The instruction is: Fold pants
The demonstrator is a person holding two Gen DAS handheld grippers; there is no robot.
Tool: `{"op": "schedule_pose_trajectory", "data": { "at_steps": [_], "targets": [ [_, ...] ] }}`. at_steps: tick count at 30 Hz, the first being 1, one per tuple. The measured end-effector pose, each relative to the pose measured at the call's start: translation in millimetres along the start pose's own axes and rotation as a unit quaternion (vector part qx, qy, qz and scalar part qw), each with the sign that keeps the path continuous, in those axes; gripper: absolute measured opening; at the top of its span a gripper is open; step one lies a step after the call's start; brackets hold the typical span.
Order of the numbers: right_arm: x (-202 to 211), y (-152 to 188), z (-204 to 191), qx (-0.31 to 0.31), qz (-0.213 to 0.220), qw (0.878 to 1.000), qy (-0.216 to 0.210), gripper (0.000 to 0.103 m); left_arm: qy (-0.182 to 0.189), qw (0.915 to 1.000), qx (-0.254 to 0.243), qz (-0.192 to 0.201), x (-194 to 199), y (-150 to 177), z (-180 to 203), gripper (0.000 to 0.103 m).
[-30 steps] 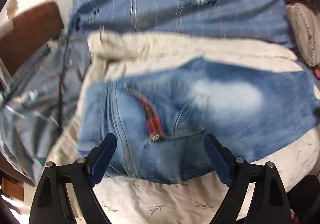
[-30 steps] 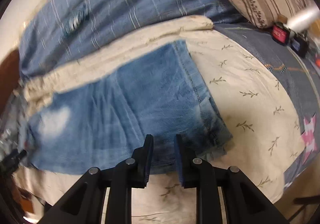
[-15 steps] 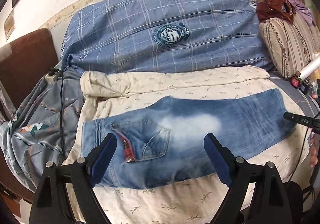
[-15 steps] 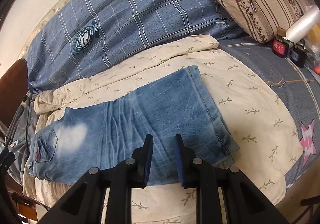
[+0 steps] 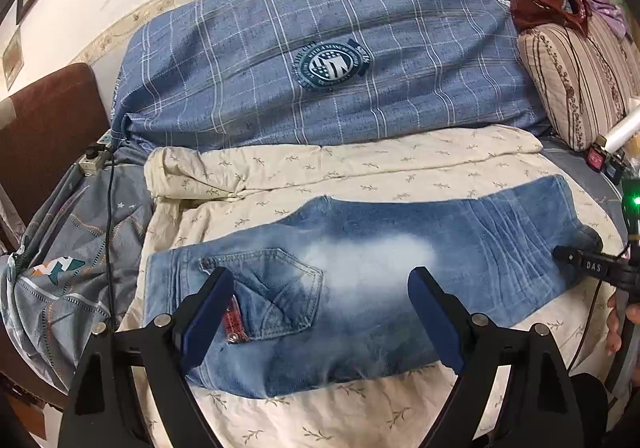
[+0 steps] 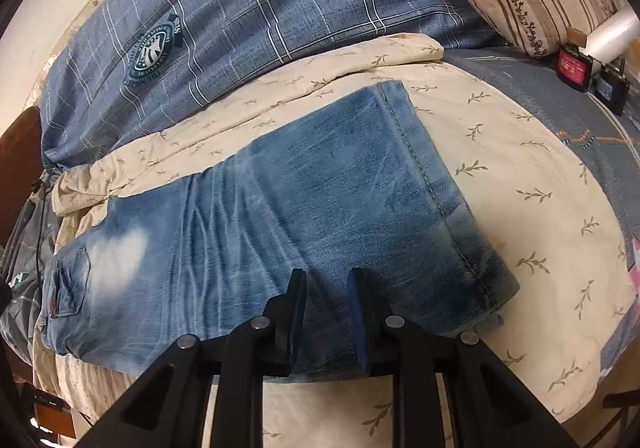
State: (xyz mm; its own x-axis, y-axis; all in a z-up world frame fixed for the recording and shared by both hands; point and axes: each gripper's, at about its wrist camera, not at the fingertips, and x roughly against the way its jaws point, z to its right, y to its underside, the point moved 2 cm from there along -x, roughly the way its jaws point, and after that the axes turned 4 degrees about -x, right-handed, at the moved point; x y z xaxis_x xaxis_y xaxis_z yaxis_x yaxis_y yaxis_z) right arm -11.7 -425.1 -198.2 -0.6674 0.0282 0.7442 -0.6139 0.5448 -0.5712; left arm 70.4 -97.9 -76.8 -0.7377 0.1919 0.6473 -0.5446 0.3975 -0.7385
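Note:
Faded blue jeans [image 5: 480,248] lie folded lengthwise on a cream leaf-print sheet [image 5: 360,172], waist to the left and hems to the right. My left gripper [image 5: 320,276] hangs open and wide above the waist end, its blue pads on either side of the back pocket [image 5: 280,288], holding nothing. In the right wrist view my right gripper [image 6: 326,274] hovers over the near edge of the jeans [image 6: 320,188] close to the hems. Its jaws stand a narrow gap apart with flat denim showing between them. Its tip [image 5: 576,262] also shows at the right of the left wrist view.
A blue plaid duvet [image 5: 320,60] lies behind the sheet, with a striped pillow [image 5: 580,80] at the right. A grey patterned quilt [image 5: 60,248], a power strip [image 5: 94,160] and a brown headboard [image 5: 48,120] are at the left. Small boxes [image 6: 574,66] sit by the pillow.
The left gripper has pulled back and up from the jeans, so more of the bed shows. The right gripper has come in lower over the jeans' near edge.

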Motion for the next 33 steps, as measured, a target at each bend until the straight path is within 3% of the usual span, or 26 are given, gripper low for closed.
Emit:
{"op": "schedule_pose_trajectory", "data": {
  "at_steps": [7, 11, 19, 33],
  "targets": [
    [-1, 3, -4, 0.023, 0.001, 1.000, -0.004, 0.035, -0.054, 0.9981, 0.029, 0.012, 13, -2, -39, 0.089],
    [-1, 3, -9, 0.014, -0.001, 1.000, -0.023, 0.056, -0.085, 0.9950, 0.050, 0.013, 17, 5, -70, 0.089],
    [-6, 8, -26, 0.048, 0.004, 0.999, 0.021, 0.063, -0.119, 0.9888, 0.089, 0.010, 16, 26, -120, 0.089],
    [-11, 8, -35, 0.052, -0.005, 0.997, 0.058, 0.069, -0.131, 0.9836, 0.123, 0.014, 17, 45, -158, 0.089]
  ]
}}
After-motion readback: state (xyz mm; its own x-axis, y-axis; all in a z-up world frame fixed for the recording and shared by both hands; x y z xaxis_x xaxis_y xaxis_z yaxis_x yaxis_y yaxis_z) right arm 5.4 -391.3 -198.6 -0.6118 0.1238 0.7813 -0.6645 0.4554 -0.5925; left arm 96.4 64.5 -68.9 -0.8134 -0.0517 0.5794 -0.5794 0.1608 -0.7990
